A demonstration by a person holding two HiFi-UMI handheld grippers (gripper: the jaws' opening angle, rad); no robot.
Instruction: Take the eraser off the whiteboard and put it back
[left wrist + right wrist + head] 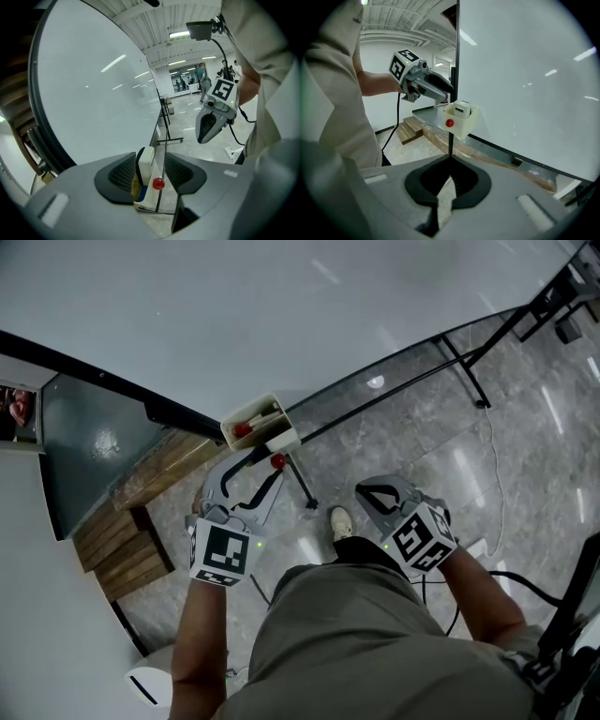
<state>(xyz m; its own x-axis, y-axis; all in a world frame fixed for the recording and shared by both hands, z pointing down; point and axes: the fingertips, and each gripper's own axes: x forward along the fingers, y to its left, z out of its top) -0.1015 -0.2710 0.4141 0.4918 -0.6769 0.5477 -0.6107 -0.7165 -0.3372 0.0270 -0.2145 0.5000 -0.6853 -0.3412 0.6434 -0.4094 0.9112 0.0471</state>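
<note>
A white eraser (145, 161) with a dark felt side stands upright in a cream holder (465, 123) fixed at the whiteboard's (281, 306) lower edge. A red ball (158, 183) shows on the holder's front. My left gripper (150, 173) is open just in front of the eraser; the eraser sits close to the left pad, and a clear gap remains at the right pad. In the head view the left gripper (251, 471) points up at the holder (253, 418). My right gripper (372, 495) hangs shut and empty to the right, away from the board.
The whiteboard's black stand legs (469, 371) reach across the grey tiled floor. Wooden steps (131, 540) lie at the left beside the board. A cable (492, 474) trails on the floor at the right. The person's shoe (341, 521) and trousers fill the lower middle.
</note>
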